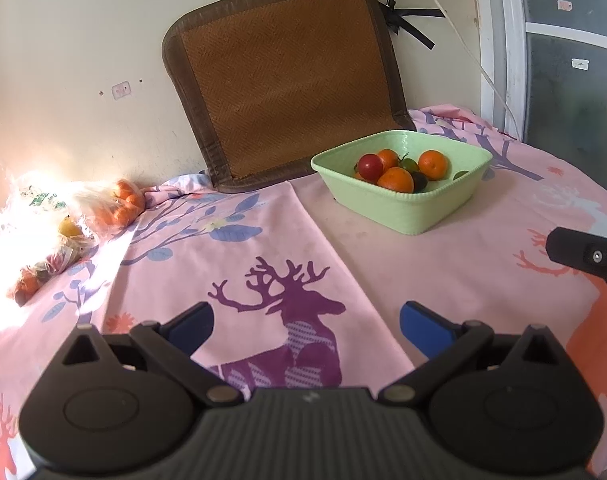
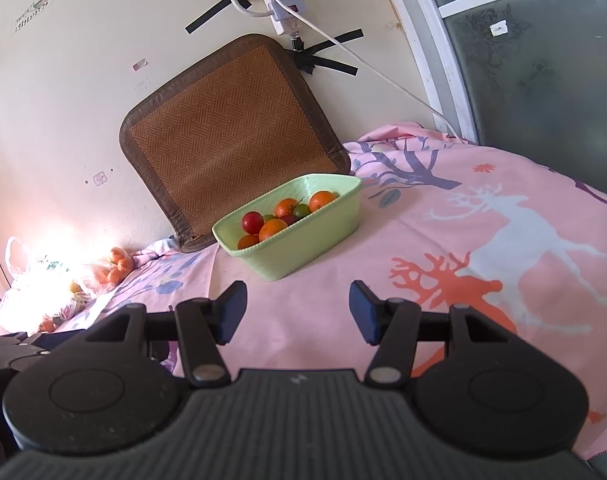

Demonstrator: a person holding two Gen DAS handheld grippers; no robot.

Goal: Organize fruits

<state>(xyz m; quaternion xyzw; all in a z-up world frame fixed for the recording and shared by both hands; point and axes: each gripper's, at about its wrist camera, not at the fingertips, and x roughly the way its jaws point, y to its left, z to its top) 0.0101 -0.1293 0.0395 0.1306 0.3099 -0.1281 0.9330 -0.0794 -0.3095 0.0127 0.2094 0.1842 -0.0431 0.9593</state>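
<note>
A light green basket (image 1: 403,212) stands on the pink deer-print cloth (image 1: 263,248) and holds several fruits: oranges (image 1: 395,180), a red fruit (image 1: 370,165) and dark green ones. It also shows in the right wrist view (image 2: 303,248), with oranges (image 2: 272,229) and a red fruit (image 2: 252,221) inside. My left gripper (image 1: 305,326) is open and empty, low over the cloth in front of the basket. My right gripper (image 2: 298,312) is open and empty, in front of the basket; part of it shows at the right edge of the left wrist view (image 1: 583,256).
Plastic bags with oranges (image 1: 123,200) and other fruit lie at the far left in bright glare, also in the right wrist view (image 2: 115,268). A brown woven mat (image 1: 287,84) leans on the wall behind the basket. A power strip with white cable (image 2: 281,4) hangs above.
</note>
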